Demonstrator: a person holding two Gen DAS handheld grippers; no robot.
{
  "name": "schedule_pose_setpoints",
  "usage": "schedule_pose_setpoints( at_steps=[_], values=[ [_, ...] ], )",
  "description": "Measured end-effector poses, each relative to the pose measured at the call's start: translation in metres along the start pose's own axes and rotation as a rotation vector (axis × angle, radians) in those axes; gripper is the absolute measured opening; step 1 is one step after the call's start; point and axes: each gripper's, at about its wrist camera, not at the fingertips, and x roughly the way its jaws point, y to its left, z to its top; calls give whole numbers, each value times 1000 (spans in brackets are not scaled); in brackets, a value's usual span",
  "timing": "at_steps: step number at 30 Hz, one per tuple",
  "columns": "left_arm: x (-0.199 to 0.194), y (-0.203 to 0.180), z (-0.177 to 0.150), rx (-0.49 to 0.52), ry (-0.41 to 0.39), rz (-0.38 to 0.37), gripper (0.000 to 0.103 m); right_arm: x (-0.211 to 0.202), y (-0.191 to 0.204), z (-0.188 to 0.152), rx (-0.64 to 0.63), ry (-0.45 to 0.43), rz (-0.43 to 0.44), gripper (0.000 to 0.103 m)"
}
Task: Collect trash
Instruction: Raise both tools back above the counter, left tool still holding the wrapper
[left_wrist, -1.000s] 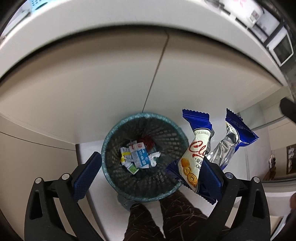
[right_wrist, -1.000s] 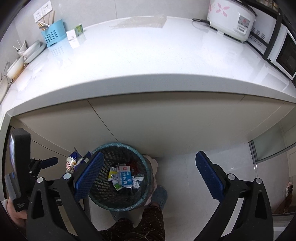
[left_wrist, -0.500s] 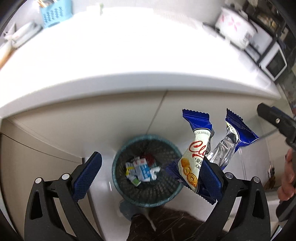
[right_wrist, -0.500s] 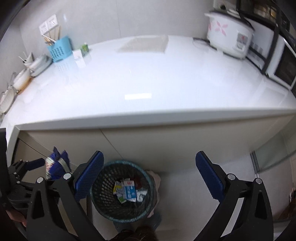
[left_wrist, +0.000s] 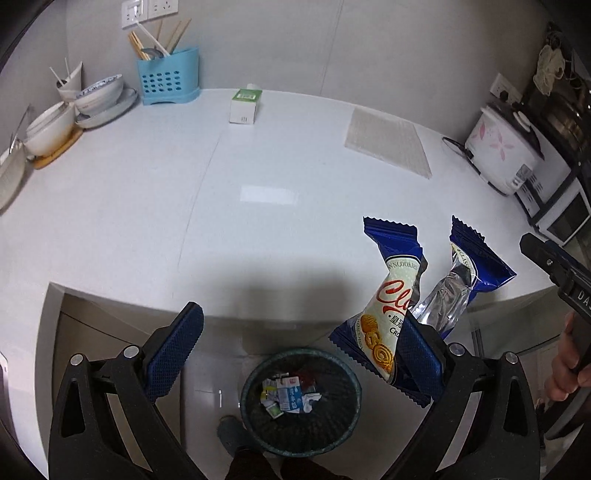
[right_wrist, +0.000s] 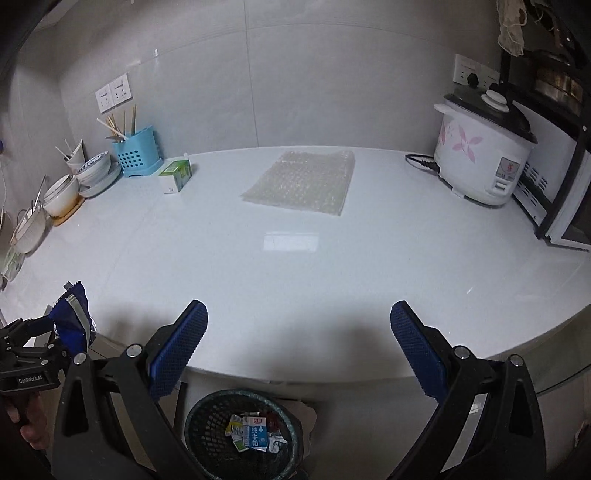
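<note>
My left gripper (left_wrist: 299, 317) stands wide open above the counter's front edge. A blue cookie wrapper (left_wrist: 391, 306), torn open with its silver inside showing, clings to the right finger and touches nothing else. On the floor below sits a dark mesh trash bin (left_wrist: 248, 387) holding a milk carton (left_wrist: 290, 397) and paper scraps. My right gripper (right_wrist: 298, 308) is open with nothing in it, over the same bin (right_wrist: 192, 413). The wrapper (right_wrist: 72, 321) also shows at the left of the right wrist view. A bubble wrap sheet (right_wrist: 303, 181) and a small green-white box (right_wrist: 176, 176) lie on the counter.
The white counter (right_wrist: 332, 258) holds a blue utensil caddy (right_wrist: 136, 155) and stacked bowls (right_wrist: 74, 181) at the back left. At the right are a rice cooker (right_wrist: 480, 155) with its cord and a microwave (right_wrist: 561, 214). A person's foot (left_wrist: 231, 435) is beside the bin.
Both cameras have risen and tilted up from the bin to the countertop. The wrapper still hangs on my left gripper's right finger. Both grippers stay open.
</note>
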Motion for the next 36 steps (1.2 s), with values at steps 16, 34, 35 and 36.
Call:
schedule_pose_setpoints(
  at_steps=[16, 34, 35, 36],
  values=[
    [34, 23, 133, 31, -59, 2, 97, 57, 15, 87, 52, -9, -68, 95],
    [177, 56, 274, 66, 27, 23, 97, 229, -7, 179, 197, 209, -194, 95],
    [184, 56, 277, 66, 35, 22, 97, 238, -9, 181, 208, 224, -200, 95],
    [193, 56, 281, 67, 45, 21, 97, 250, -12, 183, 223, 244, -200, 95]
  ],
)
